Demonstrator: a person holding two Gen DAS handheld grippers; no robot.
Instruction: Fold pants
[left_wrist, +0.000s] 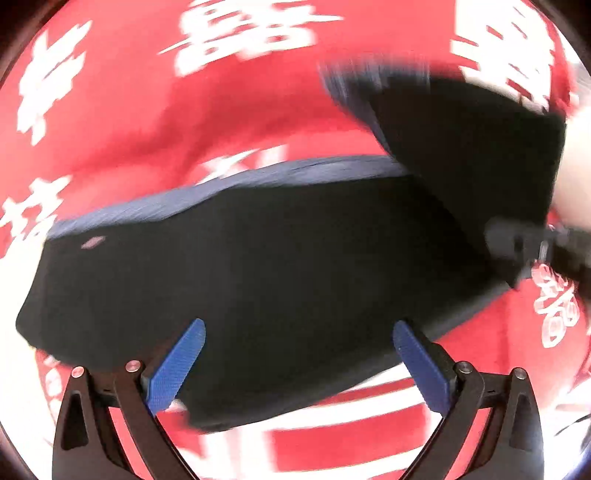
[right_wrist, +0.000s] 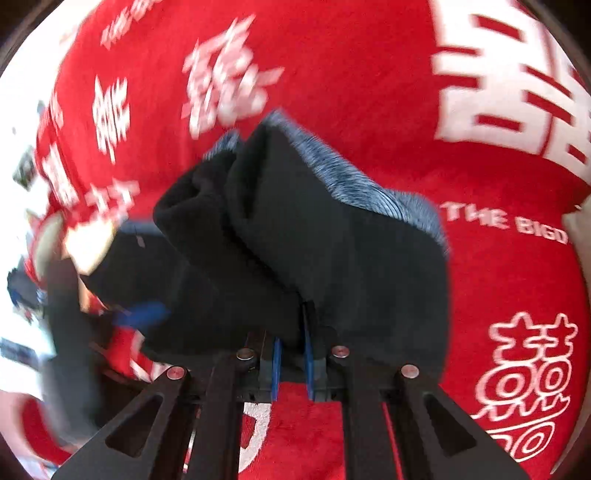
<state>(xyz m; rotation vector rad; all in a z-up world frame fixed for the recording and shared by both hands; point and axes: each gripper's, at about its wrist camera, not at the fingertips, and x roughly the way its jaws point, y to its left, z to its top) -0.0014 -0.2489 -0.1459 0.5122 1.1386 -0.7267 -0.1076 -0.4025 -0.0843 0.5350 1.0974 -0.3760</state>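
Note:
Black pants (left_wrist: 258, 280) with a blue-grey waistband (left_wrist: 229, 184) lie on a red cloth (left_wrist: 147, 110). My left gripper (left_wrist: 297, 354) is open just above the pants' near edge, its blue pads (left_wrist: 177, 365) spread wide with nothing between them. In the right wrist view my right gripper (right_wrist: 291, 354) is shut on a bunched fold of the pants (right_wrist: 314, 236) and holds it lifted off the cloth; the waistband (right_wrist: 354, 184) hangs over the top. The right gripper also shows at the right edge of the left wrist view (left_wrist: 517, 240), holding the raised part.
The red cloth (right_wrist: 369, 74) with white characters covers the whole surface in both views. The left gripper and the person's hand appear blurred at the left of the right wrist view (right_wrist: 74, 258).

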